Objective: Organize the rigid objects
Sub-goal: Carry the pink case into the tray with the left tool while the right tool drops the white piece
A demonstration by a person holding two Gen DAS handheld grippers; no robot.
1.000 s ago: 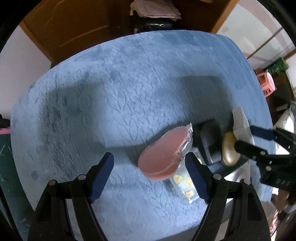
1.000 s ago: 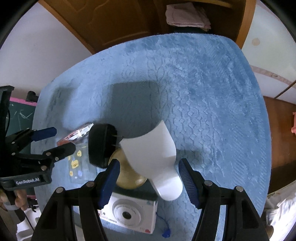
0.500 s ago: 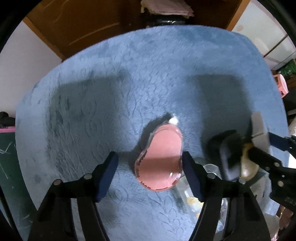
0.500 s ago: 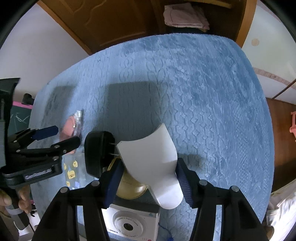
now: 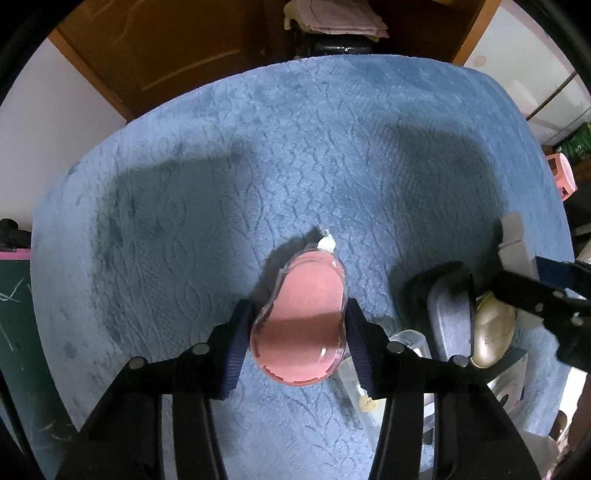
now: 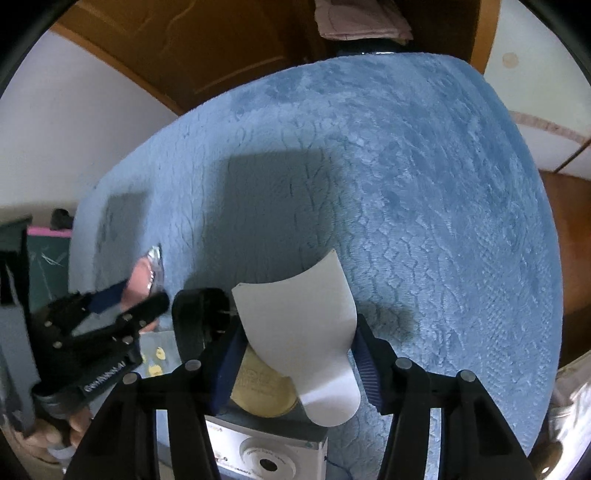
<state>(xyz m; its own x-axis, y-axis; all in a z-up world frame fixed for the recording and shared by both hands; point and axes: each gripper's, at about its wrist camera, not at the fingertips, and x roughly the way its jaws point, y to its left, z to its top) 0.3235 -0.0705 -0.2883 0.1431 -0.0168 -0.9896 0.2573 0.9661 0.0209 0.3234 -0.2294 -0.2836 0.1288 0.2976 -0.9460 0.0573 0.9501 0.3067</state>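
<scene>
My left gripper (image 5: pixel 299 334) points down at a blue textured cloth (image 5: pixel 295 166), its jaws closing on a pink correction-tape case (image 5: pixel 301 325) lying there; both pads touch its sides. My right gripper (image 6: pixel 297 352) narrows around a white scoop-shaped piece (image 6: pixel 306 332), pads at its edges. Beside it sit a black plug (image 6: pixel 195 317), a gold disc (image 6: pixel 262 395) and a white camera (image 6: pixel 266 454).

A home room, likely a bedroom, plush blue blanket (image 5: pixel 295 155) with a quilted pattern over the surface, brown wooden door (image 5: pixel 177 48) behind it, folded pink cloth (image 6: pixel 364 20) on a dark stand, pink plastic stool (image 5: pixel 563 175) on the floor, white walls
</scene>
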